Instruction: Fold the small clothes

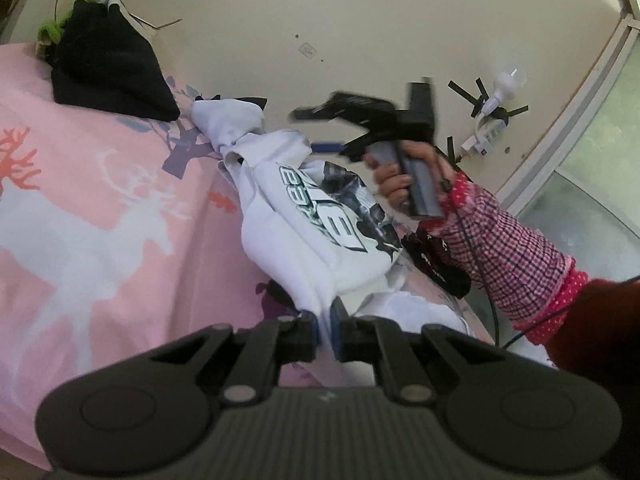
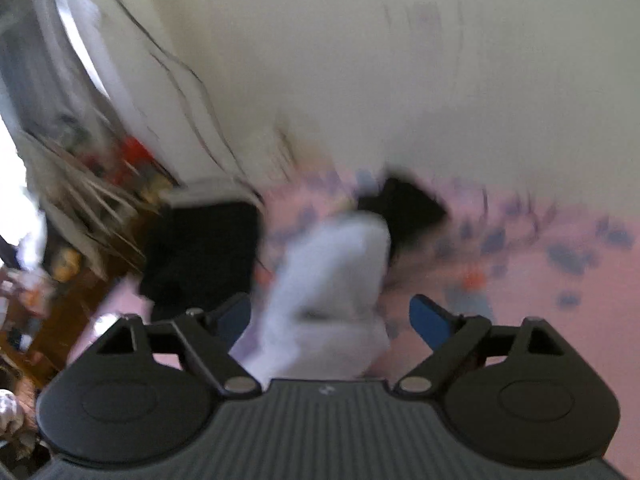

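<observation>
A small white top with a green and black print (image 1: 320, 216) lies bunched on the pink bedsheet (image 1: 100, 208). My left gripper (image 1: 325, 330) is shut on its near edge and holds it lifted. My right gripper (image 1: 320, 118) shows in the left wrist view, held by a hand in a checked sleeve, above and beyond the top, blurred by motion. In the blurred right wrist view my right gripper (image 2: 330, 316) is open and empty, with the white top (image 2: 332, 280) below and between its blue fingertips (image 2: 430, 320).
A folded black garment (image 1: 108, 64) lies at the bed's far left over something green. Another dark piece (image 1: 436, 260) sits by the person's sleeve. A white wall is behind. A black item (image 2: 200, 252) lies left in the right wrist view.
</observation>
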`<state>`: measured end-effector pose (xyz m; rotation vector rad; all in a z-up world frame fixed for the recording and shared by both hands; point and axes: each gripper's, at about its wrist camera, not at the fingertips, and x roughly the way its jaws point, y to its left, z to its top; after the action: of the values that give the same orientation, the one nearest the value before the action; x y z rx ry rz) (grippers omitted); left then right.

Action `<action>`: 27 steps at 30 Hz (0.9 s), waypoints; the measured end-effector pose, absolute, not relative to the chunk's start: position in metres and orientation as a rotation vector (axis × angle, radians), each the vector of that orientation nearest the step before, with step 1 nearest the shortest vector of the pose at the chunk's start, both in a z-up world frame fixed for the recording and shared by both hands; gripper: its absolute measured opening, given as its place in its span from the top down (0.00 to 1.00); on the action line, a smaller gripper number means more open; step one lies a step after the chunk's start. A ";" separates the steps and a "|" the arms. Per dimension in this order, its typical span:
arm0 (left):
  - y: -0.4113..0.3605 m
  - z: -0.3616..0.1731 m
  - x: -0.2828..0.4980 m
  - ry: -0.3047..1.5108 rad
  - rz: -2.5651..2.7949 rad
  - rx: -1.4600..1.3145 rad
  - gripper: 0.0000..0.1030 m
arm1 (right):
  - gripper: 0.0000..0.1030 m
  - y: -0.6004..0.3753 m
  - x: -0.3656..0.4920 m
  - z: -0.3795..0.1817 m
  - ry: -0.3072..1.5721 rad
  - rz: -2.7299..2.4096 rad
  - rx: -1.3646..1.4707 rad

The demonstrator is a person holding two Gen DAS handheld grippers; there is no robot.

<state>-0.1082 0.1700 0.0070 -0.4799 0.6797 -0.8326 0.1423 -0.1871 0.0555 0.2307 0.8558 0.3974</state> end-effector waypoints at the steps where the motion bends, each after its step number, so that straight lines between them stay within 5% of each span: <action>1: 0.173 0.003 -0.109 0.682 -0.830 -0.483 0.87 | 0.38 -0.184 0.143 0.048 0.896 0.403 0.240; 2: 0.171 0.001 -0.107 0.689 -0.835 -0.490 0.84 | 0.74 -0.183 0.142 0.044 0.917 0.405 0.244; 3: 0.169 -0.002 -0.104 0.701 -0.843 -0.501 0.85 | 0.86 -0.183 0.137 0.046 0.906 0.407 0.242; 5: 0.166 -0.007 -0.099 0.719 -0.844 -0.509 0.93 | 0.93 -0.185 0.117 0.070 0.796 0.394 0.200; 10: 0.169 0.028 -0.084 0.595 -0.807 -0.441 0.95 | 0.94 -0.209 0.048 0.173 0.415 0.380 0.146; 17: 0.161 0.171 -0.084 0.175 -0.663 -0.224 0.95 | 0.97 -0.248 -0.094 0.309 -0.092 0.289 0.154; 27: 0.143 0.349 -0.166 -0.376 -0.454 -0.156 0.95 | 0.97 -0.239 -0.274 0.399 -0.467 0.128 0.026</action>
<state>-0.1661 0.1426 0.3492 -0.1563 -0.3755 -0.4542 -0.2738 -0.2389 0.3993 0.0265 -0.4669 0.1285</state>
